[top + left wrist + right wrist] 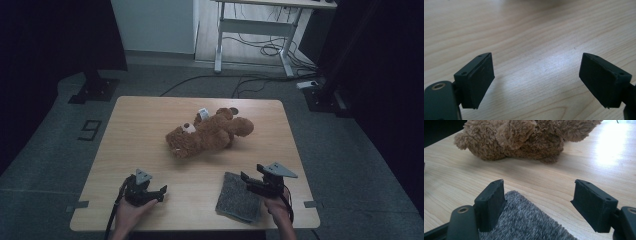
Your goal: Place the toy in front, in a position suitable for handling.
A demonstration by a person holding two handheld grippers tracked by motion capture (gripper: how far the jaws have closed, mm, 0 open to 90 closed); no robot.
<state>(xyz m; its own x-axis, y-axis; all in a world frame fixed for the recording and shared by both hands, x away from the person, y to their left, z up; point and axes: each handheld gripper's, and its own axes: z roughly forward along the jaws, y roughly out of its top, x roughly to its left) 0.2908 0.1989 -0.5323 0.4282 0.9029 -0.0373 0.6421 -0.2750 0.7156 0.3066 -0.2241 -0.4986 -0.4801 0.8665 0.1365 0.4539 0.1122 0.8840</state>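
Note:
A brown teddy bear (207, 132) lies on its side at the middle of the wooden table (140, 125); in the right gripper view the bear (524, 138) fills the far side. A folded grey fuzzy cloth (239, 203) lies near the front right edge. My right gripper (246, 181) hovers open just over the cloth's far corner, and the cloth (524, 222) sits under and between its jaws (537, 203). My left gripper (160, 192) rests open near the front left, with bare wood between its jaws (536, 77).
Beyond the table's far edge a white desk frame (260, 30) stands over cables on the floor. Black stand bases (92, 90) sit on the floor at the left and right. A "9" mark (89, 130) is on the floor left of the table.

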